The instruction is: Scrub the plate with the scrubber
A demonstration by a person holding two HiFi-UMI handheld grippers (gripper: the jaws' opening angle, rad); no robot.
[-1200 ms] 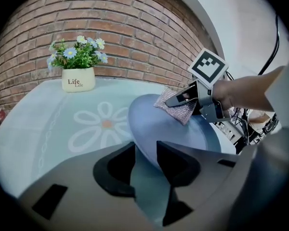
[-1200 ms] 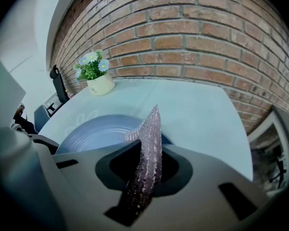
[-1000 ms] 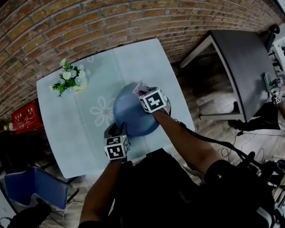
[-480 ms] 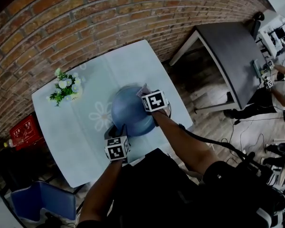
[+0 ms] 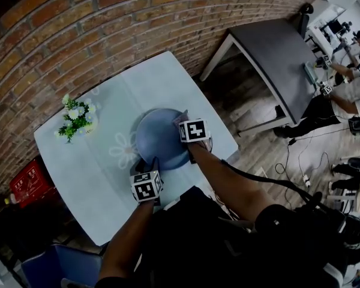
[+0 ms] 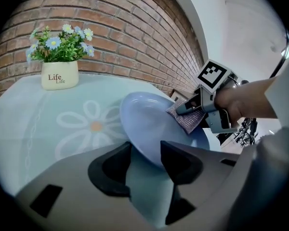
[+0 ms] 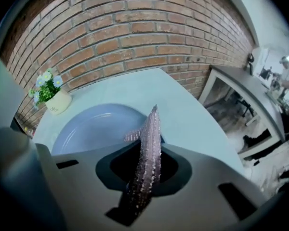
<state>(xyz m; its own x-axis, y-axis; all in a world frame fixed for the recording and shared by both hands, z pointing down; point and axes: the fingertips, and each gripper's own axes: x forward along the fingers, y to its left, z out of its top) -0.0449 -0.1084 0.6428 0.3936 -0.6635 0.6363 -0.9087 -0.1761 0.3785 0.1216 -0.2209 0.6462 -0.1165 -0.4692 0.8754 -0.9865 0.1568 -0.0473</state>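
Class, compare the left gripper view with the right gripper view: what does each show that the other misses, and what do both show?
Only the left gripper view: the right gripper from outside, holding the scrubber against the plate; the daisy print; the left gripper, whose jaws have just been opening and stand apart around the plate's rim.
Only the right gripper view: the dark grey table and the scrubber edge-on, clamped between the right jaws.
Both: the plate, the flower pot, the brick wall.

A pale blue table point(image 5: 93, 176) stands against the brick wall point(image 5: 78, 29); right of that wall's foot, a dark grey table point(image 5: 276, 53) stands on wooden floor point(image 5: 270, 155).
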